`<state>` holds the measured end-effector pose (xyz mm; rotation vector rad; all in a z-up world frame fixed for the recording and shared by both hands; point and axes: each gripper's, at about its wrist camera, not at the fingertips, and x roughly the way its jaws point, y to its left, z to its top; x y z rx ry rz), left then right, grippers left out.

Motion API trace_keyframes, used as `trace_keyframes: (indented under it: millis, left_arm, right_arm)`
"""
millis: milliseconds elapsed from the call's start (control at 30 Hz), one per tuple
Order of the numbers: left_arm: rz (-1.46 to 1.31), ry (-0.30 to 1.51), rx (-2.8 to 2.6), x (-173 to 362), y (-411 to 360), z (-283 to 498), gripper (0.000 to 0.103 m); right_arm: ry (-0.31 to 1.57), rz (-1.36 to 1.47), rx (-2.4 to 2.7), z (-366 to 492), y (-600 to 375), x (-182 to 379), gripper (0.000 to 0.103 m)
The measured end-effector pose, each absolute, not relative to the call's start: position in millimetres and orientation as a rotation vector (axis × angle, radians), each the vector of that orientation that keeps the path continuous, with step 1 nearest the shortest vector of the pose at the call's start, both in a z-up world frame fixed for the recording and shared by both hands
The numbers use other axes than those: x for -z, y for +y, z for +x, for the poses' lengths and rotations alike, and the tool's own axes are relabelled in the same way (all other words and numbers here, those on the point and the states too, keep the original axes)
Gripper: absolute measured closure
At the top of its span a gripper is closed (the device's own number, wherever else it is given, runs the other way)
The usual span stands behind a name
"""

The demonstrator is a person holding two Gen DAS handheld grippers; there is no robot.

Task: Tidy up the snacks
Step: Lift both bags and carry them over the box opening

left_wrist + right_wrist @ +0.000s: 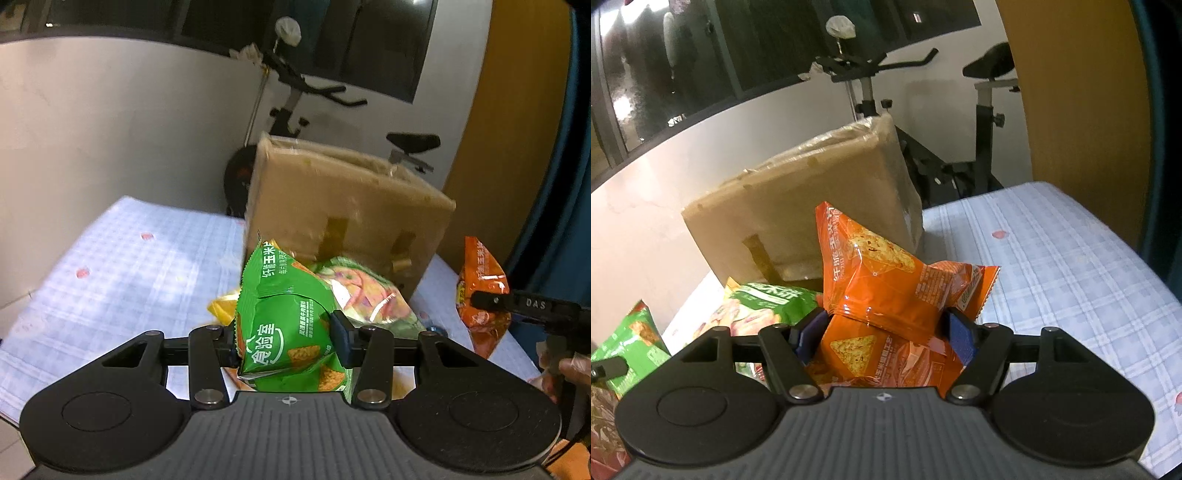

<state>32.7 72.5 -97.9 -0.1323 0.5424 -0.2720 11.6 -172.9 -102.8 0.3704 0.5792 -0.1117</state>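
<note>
Covering the table, a pale checked cloth (1071,258) runs back to a taped cardboard box (347,206) at twelve o'clock — an exercise bike (982,110) behind. The left gripper (286,339) pinches a green snack bag (284,325); the right gripper (886,332) clamps an orange snack bag (897,295) — both bags raised off the cloth.

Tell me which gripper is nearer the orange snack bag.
Right. The right gripper is shut on the orange snack bag, pads pressing its sides. The left gripper is off to one side, clamping the green snack bag.
</note>
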Motion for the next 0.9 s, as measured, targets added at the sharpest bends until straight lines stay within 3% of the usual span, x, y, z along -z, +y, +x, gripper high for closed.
trace_keyframes:
  millis: [900]
  left_arm:
    - [-0.172,0.421,0.206,63.6,85.2,36.4,0.056]
  right_arm:
    - [0.538,0.328,0.064,10.2,-165.8,85.6,0.032]
